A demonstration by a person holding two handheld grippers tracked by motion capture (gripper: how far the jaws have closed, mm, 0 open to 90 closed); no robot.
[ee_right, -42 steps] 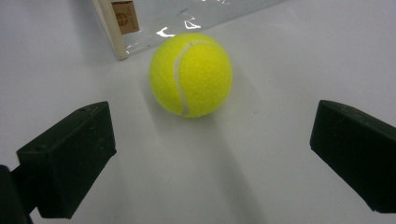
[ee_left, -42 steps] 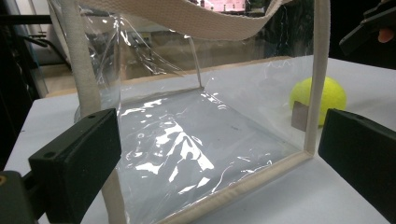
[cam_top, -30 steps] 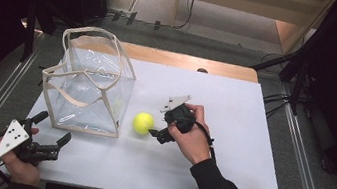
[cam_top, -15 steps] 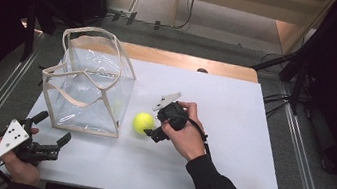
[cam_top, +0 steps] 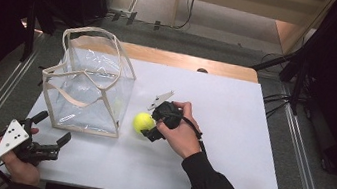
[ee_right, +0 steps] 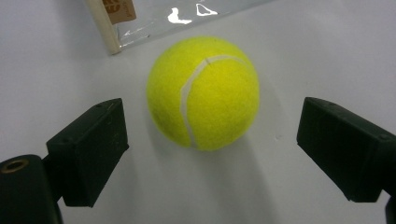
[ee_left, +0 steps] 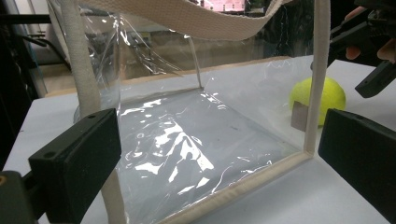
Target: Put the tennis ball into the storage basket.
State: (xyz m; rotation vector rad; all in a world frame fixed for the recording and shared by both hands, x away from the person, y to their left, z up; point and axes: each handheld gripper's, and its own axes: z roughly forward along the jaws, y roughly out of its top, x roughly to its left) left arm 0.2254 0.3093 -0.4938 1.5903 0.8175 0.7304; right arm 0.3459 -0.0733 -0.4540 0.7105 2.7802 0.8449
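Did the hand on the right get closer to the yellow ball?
Yes. In the high view the right gripper has slid left across the table toward the ball, which sits beside the clear bag.

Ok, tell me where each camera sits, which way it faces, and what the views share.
High view: above the person's side, looking forward and down on the white table; both forearms, left gripper, right gripper.
Left gripper view: low on the table, facing the clear plastic bag with cream straps; its own open jaws.
Right gripper view: angled down at the yellow tennis ball; its own open jaws either side of it, apart.
Shared: ball and bag appear in all three.
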